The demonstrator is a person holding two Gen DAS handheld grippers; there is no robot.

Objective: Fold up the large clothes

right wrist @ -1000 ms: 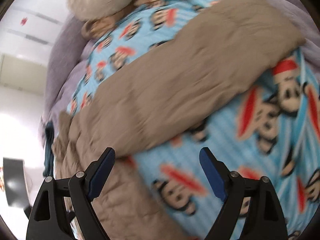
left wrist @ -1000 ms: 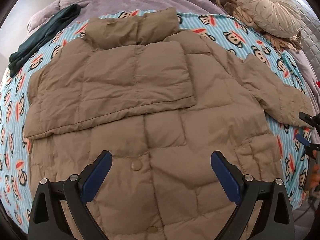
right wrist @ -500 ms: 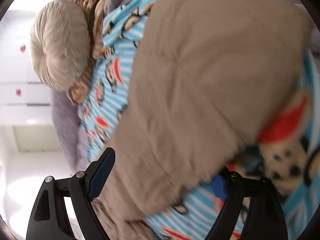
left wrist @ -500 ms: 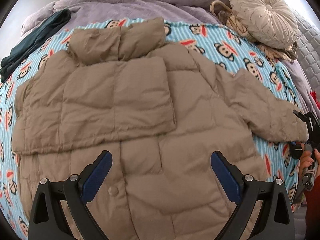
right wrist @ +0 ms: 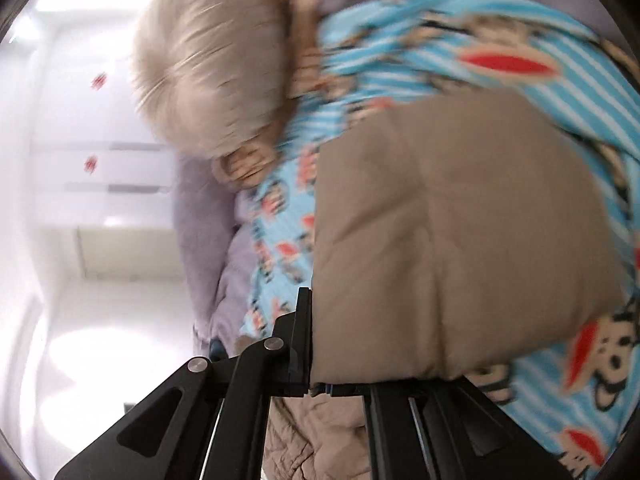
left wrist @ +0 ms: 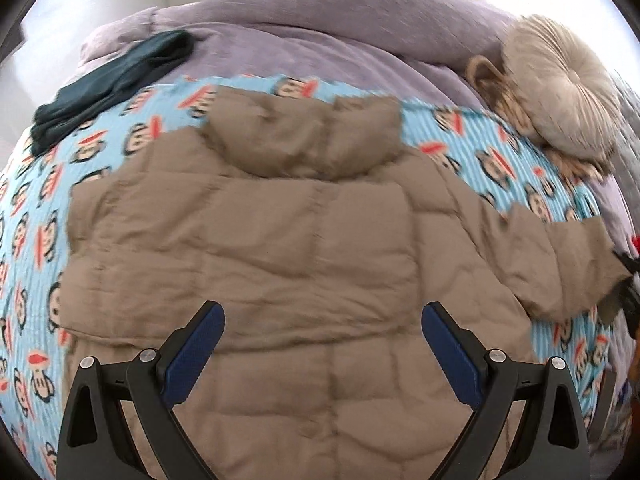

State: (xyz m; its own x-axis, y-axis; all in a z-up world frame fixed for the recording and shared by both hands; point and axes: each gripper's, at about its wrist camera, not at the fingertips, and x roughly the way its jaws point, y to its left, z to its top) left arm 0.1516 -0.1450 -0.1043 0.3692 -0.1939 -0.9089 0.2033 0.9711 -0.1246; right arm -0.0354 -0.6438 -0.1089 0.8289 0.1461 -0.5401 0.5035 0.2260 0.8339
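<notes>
A tan jacket [left wrist: 288, 248] is spread over a monkey-print sheet [left wrist: 36, 216] on the bed, filling the middle and lower part of the left wrist view. Its left sleeve is seen folded across the chest, with that sleeve's lower edge running along the lower left. The hood [left wrist: 304, 136] lies flat at upper centre. The right sleeve [left wrist: 560, 264] reaches to the right edge of the frame.

The left tongs [left wrist: 322, 356] are held spread above the jacket's lower half, nothing between the pads. The right tongs [right wrist: 310, 364] are pressed together on the sleeve cuff [right wrist: 460, 240]; they have just closed, with the tan cloth caught between them at lower centre of the right wrist view.

Bare sheet is left along the left edge and at upper right. A dark garment [left wrist: 116, 80] lies at upper left on a purple blanket [left wrist: 320, 28]. A round cushion [left wrist: 560, 88] sits at upper right, near the sheet's edge.
</notes>
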